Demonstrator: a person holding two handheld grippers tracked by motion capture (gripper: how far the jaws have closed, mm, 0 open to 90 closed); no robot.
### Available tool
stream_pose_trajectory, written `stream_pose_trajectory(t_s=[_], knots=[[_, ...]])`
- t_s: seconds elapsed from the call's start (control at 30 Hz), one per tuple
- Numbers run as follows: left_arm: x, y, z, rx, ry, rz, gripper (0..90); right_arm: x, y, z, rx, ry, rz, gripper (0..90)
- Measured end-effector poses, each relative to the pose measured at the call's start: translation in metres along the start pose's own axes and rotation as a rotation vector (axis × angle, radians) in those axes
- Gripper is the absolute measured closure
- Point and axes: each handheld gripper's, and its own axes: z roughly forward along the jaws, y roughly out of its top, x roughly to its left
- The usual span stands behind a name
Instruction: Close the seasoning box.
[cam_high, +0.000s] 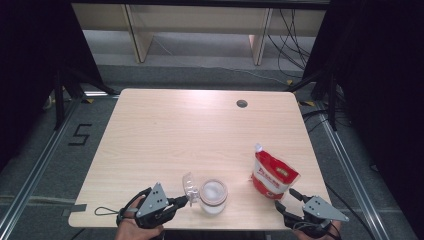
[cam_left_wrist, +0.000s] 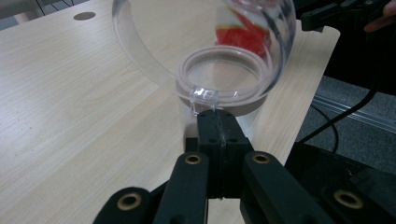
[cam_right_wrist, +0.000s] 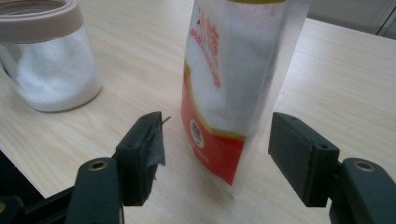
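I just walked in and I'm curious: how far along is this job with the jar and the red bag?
Done: the jar stands open and already holds white powder. In hand: the left gripper is shut on the tab of the clear lid, held beside the jar. Left: the right gripper is open, its jaws either side of the red pouch, not yet gripping.

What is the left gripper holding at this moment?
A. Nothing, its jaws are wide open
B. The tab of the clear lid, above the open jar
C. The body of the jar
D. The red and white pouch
B: the left gripper has its jaws shut on the small tab of the clear lid, lifted over the open jar.
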Motion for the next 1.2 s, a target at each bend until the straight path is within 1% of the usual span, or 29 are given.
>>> stream_pose_trajectory(t_s=[0.13,0.2,0.23,0.27,0.3,0.33,0.37,0.43,0.47,0.5,0.53,0.57,0.6,0.63,0.67,0.7,0.73,0.77,0.8,0.83,0.87,0.9,0.97,1.0,1.03,1.07,1.1,1.13,1.2], knots=[[-0.001,0.003,0.001,0.002,0.0,0.006,89.3,0.0,0.0,0.0,0.0,0.006,-0.003,36.3],[-0.002,0.003,0.002,0.004,0.001,0.0,89.3,0.0,0.0,0.001,0.0,0.008,-0.004,36.2],[-0.001,0.004,0.004,-0.002,-0.007,0.016,89.3,0.0,0.0,0.001,0.0,0.008,-0.004,36.2],[0.0,0.004,0.004,0.005,-0.008,0.031,89.3,0.0,0.0,0.001,0.0,0.008,-0.004,36.3],[-0.002,0.004,0.005,0.011,-0.003,0.008,89.3,0.0,0.0,0.001,0.0,0.009,-0.005,36.3],[-0.001,0.004,0.006,0.003,-0.008,0.019,89.3,0.0,0.0,0.001,0.0,0.009,-0.005,36.3],[-0.002,0.004,0.006,0.008,-0.006,0.005,89.4,0.0,0.0,0.001,0.0,0.009,-0.006,36.2],[-0.002,0.005,0.007,0.009,-0.008,0.019,89.3,0.0,0.0,0.001,0.001,0.009,-0.007,36.2],[-0.003,0.005,0.008,0.013,-0.014,0.012,89.4,0.0,0.0,0.001,0.001,0.009,-0.006,36.2],[-0.003,0.004,0.009,0.006,-0.019,0.011,89.3,0.0,0.0,0.001,0.0,0.01,-0.008,36.2],[-0.003,0.004,0.009,0.006,-0.019,0.016,89.3,0.001,0.0,0.0,0.004,0.011,-0.003,36.2],[-0.003,0.005,0.009,0.004,-0.017,0.034,89.3,0.0,0.0,0.001,0.005,0.011,-0.004,36.2],[-0.003,0.006,0.01,0.006,-0.017,0.033,89.3,0.0,0.0,0.001,-0.003,0.008,-0.006,36.2],[-0.005,0.007,0.01,0.01,-0.015,0.025,89.3,0.001,0.0,0.001,0.004,0.012,0.004,36.2],[-0.005,0.007,0.011,0.009,-0.024,0.021,89.3,0.001,0.0,0.001,0.009,0.009,0.003,36.2],[-0.004,0.007,0.012,0.01,-0.023,0.042,89.3,0.001,0.0,0.001,0.006,0.007,-0.005,36.1],[-0.005,0.005,0.013,0.006,-0.026,0.014,89.3,0.001,0.0,0.001,0.007,0.01,-0.004,36.1],[-0.004,0.005,0.013,0.005,-0.029,0.042,89.3,0.001,0.0,0.001,0.003,0.012,-0.002,36.1],[-0.005,0.005,0.012,0.006,-0.025,0.019,89.3,0.001,0.0,0.001,0.005,0.011,-0.008,36.1],[-0.004,0.004,0.012,0.009,-0.022,0.015,89.2,0.0,0.0,0.001,0.005,0.012,-0.007,36.1],[-0.005,0.004,0.012,0.006,-0.023,0.004,89.0,0.001,0.0,0.0,0.003,-0.001,-0.004,36.1],[-0.004,0.004,0.012,0.006,-0.032,0.001,88.3,0.0,0.0,0.001,0.003,0.001,-0.011,36.1],[-0.003,0.003,0.011,0.015,-0.035,-0.011,83.7,0.001,0.0,0.001,0.004,0.013,-0.005,36.0],[-0.002,0.002,0.011,0.008,-0.041,-0.02,81.6,0.001,0.0,0.0,0.005,0.014,-0.001,36.0],[-0.002,0.001,0.01,0.009,-0.036,-0.029,79.4,0.0,0.0,0.001,-0.002,0.009,-0.01,36.0],[0.0,0.001,0.01,0.011,-0.043,-0.022,76.5,0.001,0.0,0.001,0.004,0.013,-0.003,36.0],[0.001,0.0,0.009,0.008,-0.047,-0.037,73.7,0.001,0.0,0.001,0.005,0.013,-0.007,35.9],[0.001,-0.002,0.009,-0.004,-0.045,-0.063,69.8,0.001,0.0,0.001,0.005,0.013,-0.006,35.8],[0.003,-0.004,0.006,0.01,-0.043,-0.053,66.6,0.001,0.0,0.0,0.003,0.016,0.005,35.8]])
